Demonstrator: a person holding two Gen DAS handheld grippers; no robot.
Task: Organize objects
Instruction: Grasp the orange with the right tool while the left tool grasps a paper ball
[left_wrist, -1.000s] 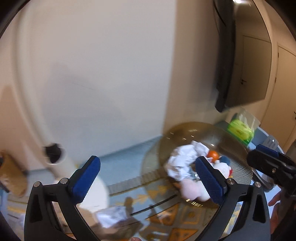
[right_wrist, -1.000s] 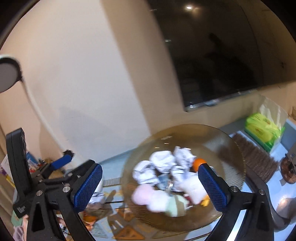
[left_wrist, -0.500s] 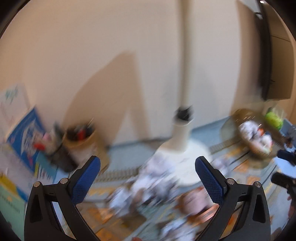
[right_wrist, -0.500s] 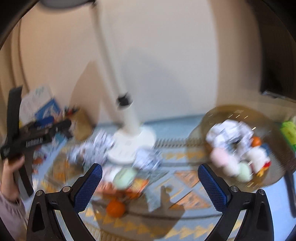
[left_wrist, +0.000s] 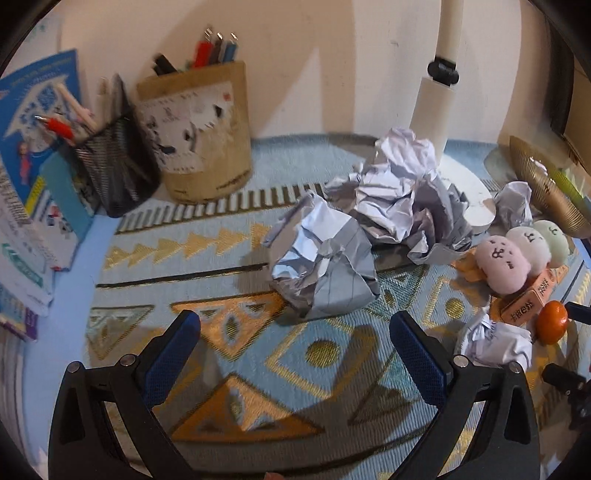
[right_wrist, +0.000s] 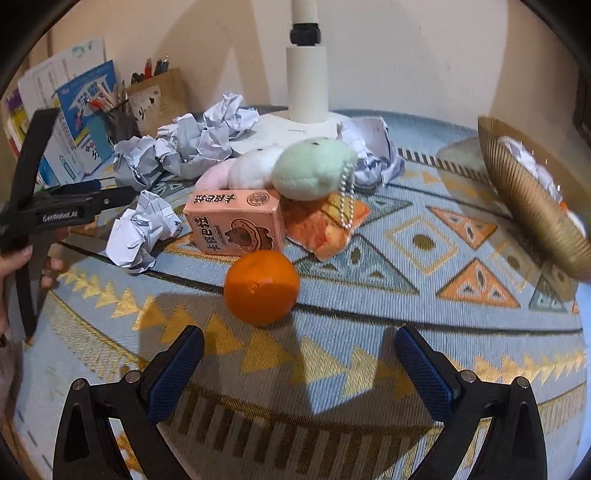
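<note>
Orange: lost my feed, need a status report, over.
Both sets of jaws open, empty. Orange on the mat, ahead of right gripper. Pink carton and crumpled paper behind it; approach clear.

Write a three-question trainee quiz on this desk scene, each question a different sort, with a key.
1. True or false: the orange lies in front of the open right gripper.
2. What touches the pink carton's top? A plush toys B scissors C a mug
3. Fill in: the left gripper faces a ball of crumpled ____.

Key: 1 true; 2 A; 3 paper.
</note>
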